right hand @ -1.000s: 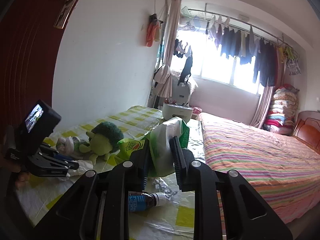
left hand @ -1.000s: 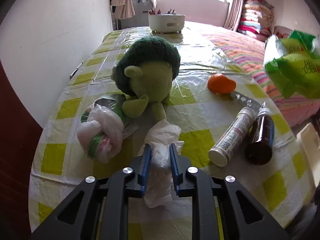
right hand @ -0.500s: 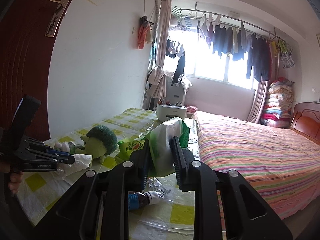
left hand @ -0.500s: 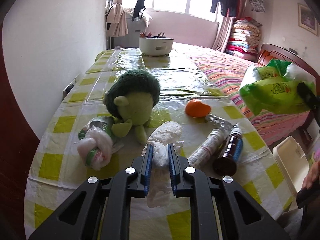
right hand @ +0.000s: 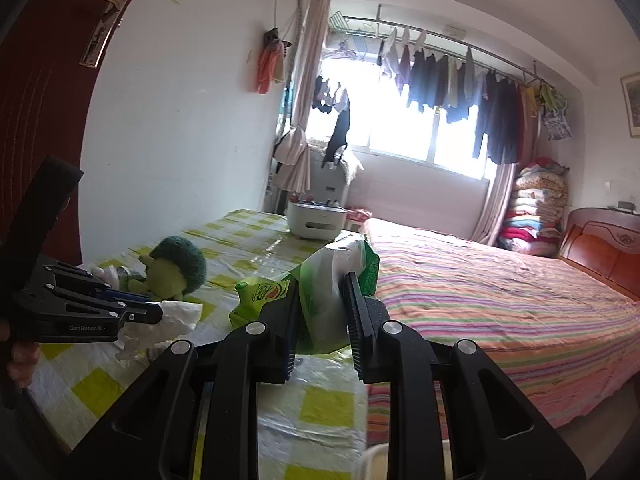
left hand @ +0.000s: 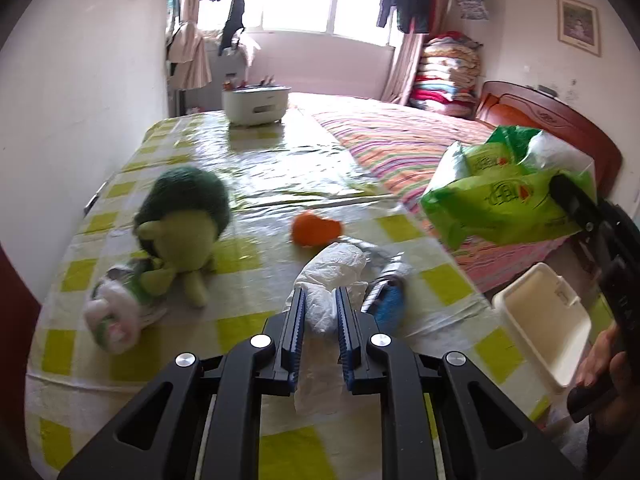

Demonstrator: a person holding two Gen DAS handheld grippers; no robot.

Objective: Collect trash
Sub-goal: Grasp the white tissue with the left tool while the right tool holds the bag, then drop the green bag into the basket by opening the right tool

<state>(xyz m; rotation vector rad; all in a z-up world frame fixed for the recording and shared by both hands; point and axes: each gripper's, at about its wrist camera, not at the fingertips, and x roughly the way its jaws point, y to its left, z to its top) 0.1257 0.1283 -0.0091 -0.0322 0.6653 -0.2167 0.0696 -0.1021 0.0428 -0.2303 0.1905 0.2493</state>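
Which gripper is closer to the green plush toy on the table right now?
Left. The left gripper, shut on a white plastic wrapper, hangs just beside the green plush toy. The right gripper, shut on a green bag, is farther off, toward the bed.

right gripper clamped on a green plastic bag above the checked table

at left, the left gripper pinched crumpled white tissue near a green plush toy; striped bed lay right.
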